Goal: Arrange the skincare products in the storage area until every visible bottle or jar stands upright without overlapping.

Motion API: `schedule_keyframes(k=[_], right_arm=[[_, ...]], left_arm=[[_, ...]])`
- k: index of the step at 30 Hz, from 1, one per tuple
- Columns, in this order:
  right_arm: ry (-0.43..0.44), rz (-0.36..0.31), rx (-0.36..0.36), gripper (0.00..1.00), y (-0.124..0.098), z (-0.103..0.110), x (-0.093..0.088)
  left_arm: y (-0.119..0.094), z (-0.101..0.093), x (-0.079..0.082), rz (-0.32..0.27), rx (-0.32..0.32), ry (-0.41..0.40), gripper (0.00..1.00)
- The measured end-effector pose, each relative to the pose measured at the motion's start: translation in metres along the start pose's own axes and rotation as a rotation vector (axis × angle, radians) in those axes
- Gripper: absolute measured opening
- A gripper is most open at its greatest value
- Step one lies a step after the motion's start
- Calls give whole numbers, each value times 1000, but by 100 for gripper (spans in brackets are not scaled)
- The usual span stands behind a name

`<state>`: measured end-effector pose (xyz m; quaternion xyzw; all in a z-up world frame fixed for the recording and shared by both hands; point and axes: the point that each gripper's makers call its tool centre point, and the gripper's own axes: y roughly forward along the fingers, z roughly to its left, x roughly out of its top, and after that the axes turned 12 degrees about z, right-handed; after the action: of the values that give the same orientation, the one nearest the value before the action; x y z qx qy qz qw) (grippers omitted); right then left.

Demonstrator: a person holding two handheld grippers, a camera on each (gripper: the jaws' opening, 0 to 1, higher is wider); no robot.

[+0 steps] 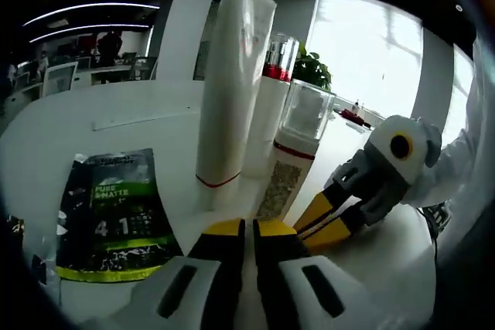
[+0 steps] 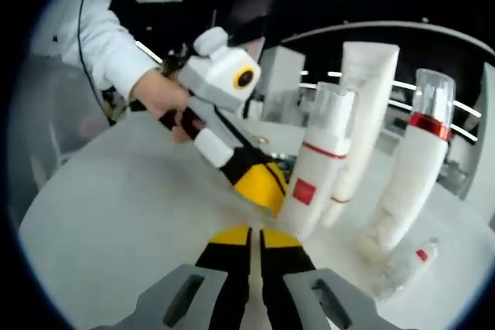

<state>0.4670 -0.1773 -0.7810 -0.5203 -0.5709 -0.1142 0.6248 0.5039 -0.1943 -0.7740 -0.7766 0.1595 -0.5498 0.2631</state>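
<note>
In the left gripper view a dark sachet (image 1: 116,214) lies flat on the white surface (image 1: 62,137) at left. The left tool (image 1: 248,231) has its jaws pressed together, holding nothing, just short of the tall tube (image 1: 232,75). Beside the tube stand a red-banded pump bottle (image 1: 267,113) and a clear-capped bottle (image 1: 298,152). The right tool (image 1: 319,222) comes in from the right, jaws together, its tips by that bottle's base.

In the right gripper view a hand (image 2: 158,94) holds the left tool at left; the three stand upright in a close cluster. At far right a small bottle (image 2: 402,268) lies on its side. I judge righting it is the step in hand: the right tool must spread, pinch it and stand it clear of the others.
</note>
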Motion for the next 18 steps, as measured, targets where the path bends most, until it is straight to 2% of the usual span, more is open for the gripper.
schedule_keyframes(k=[18], right_arm=[[94, 2, -43, 0, 12, -13, 2]], left_arm=[[4, 5, 3, -10, 30, -53, 0]])
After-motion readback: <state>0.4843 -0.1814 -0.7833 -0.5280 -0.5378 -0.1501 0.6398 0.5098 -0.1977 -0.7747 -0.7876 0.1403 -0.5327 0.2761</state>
